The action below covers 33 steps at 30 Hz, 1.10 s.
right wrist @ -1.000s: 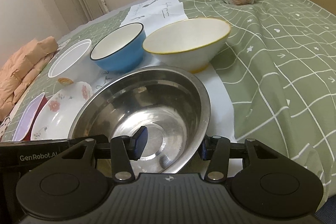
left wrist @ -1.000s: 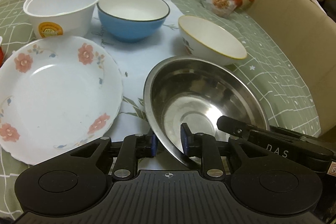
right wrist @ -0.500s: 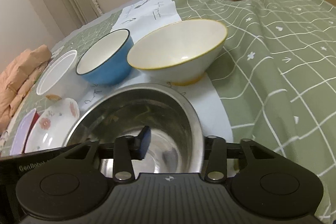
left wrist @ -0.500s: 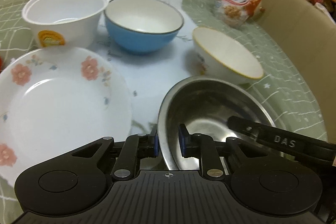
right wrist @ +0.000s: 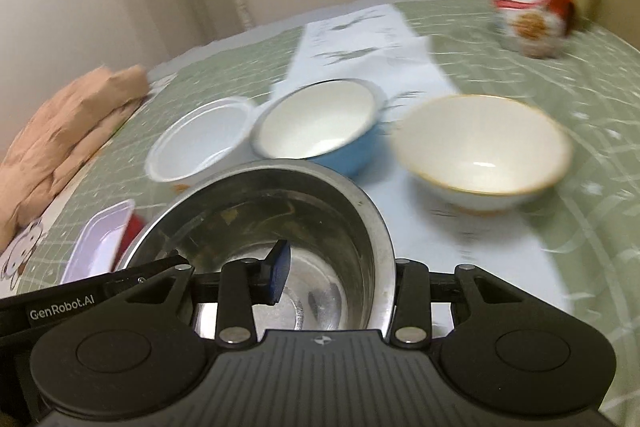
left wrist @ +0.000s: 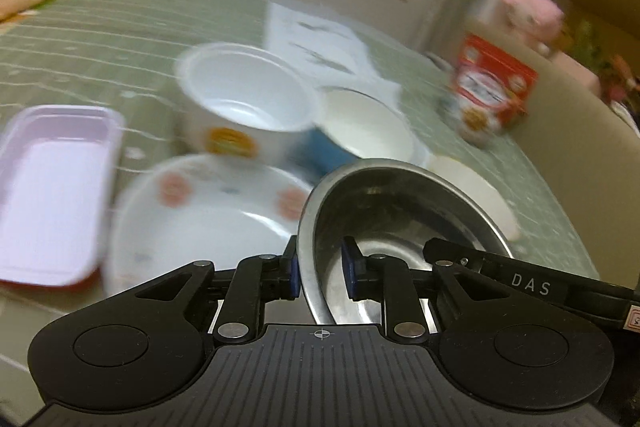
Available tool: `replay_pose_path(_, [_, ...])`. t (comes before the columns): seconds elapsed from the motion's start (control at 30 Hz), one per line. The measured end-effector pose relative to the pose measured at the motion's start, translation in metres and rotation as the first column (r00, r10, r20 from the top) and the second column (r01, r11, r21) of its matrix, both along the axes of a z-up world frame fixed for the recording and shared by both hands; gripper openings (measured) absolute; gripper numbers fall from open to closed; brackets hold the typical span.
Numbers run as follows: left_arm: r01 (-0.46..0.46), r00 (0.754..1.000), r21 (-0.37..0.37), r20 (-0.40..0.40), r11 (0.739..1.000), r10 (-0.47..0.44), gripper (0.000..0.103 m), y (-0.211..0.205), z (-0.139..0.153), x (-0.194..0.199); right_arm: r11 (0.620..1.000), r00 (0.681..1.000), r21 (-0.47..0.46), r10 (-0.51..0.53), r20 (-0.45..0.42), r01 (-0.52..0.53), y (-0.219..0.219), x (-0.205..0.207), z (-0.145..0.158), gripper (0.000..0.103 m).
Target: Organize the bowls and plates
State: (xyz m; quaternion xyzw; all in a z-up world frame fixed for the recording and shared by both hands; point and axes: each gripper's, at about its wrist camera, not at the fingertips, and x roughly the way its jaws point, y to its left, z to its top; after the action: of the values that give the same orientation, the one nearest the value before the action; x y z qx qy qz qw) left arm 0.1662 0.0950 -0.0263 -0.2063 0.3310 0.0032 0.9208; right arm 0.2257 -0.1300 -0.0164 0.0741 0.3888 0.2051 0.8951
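Left wrist view: my left gripper [left wrist: 320,269] pinches the steel bowl [left wrist: 400,223] rim, my right gripper [right wrist: 334,281] straddling the opposite rim, seemingly clamped. I'm carrying it above the floral plate [left wrist: 200,223]; next it needs lowering level onto a stack

1. The left gripper [left wrist: 319,273] reaches forward toward 12 o'clock, its two blue-padded fingers [left wrist: 352,269] drawn close together and clamped on the near-left rim of the steel bowl [left wrist: 400,211], one pad outside the wall, one inside.
2. The right gripper [right wrist: 336,277] also points toward 12 o'clock and straddles the bowl's right rim: its left finger pad [right wrist: 279,269] sits inside the bowl, while the right finger lies outside the wall, mostly hidden.
3. Each gripper shows at the other view's lower edge, at about 4 and 8 o'clock.
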Motion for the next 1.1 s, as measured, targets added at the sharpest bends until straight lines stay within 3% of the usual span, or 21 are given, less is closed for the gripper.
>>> replay_pose_path(0.17, [-0.107, 0.994, -0.004, -0.033, 0.994, 0.107, 0.025, 0.042, -0.014, -0.010, 0.995, 0.995, -0.043, 0.093, -0.022, -0.094, 0.056, 0.008, -0.012, 0.039])
replay_pose_path(0.27, [-0.140, 0.989, 0.024, -0.036, 0.990, 0.141, 0.025, 0.052, -0.018, -0.013, 0.990, 0.993, -0.073, 0.115, -0.033, -0.118, 0.080, 0.009, -0.021, 0.039])
replay_pose_path(0.37, [-0.151, 0.988, -0.001, -0.041, 0.989, 0.150, 0.025, 0.064, -0.023, -0.014, 0.987, 0.991, -0.093, 0.125, -0.043, -0.129, 0.092, 0.011, -0.026, 0.039])
replay_pose_path(0.73, [-0.152, 0.988, -0.042, -0.049, 0.988, 0.149, 0.024, 0.076, -0.036, -0.012, 0.980, 0.992, -0.157, 0.117, -0.044, -0.123, 0.112, 0.011, -0.039, 0.039])
replay_pose_path(1.1, [-0.155, 0.986, -0.043, -0.062, 0.987, 0.153, 0.025, 0.077, -0.033, -0.010, 0.982, 0.994, -0.151, 0.106, -0.036, -0.111, 0.111, 0.009, -0.038, 0.039])
